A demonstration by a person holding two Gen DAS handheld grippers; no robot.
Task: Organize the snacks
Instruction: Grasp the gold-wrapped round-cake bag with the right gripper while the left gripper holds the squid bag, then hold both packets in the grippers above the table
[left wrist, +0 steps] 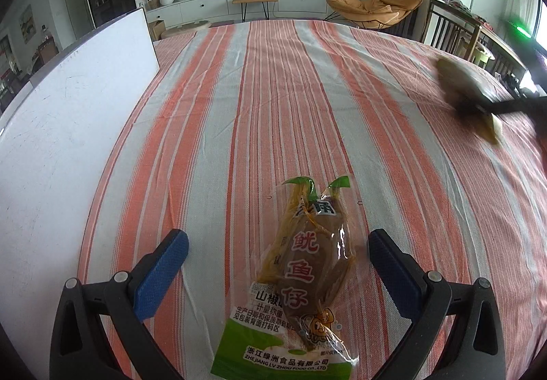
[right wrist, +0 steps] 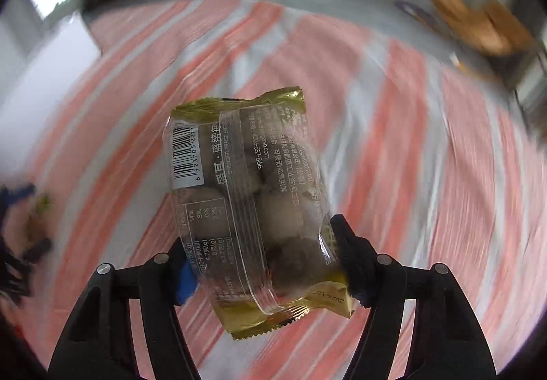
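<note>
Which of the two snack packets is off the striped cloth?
The clear gold-edged packet of round balls, gripped by the right gripper; the green-cornered squid packet lies flat.

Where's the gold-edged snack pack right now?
The gold-edged snack pack is clamped in the right gripper, lifted off the striped cloth; the left wrist view shows it blurred at far right.

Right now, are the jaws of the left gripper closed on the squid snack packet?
No, the left gripper is open: its blue pads stand apart on both sides of the squid snack packet, which lies on the striped cloth.
</note>
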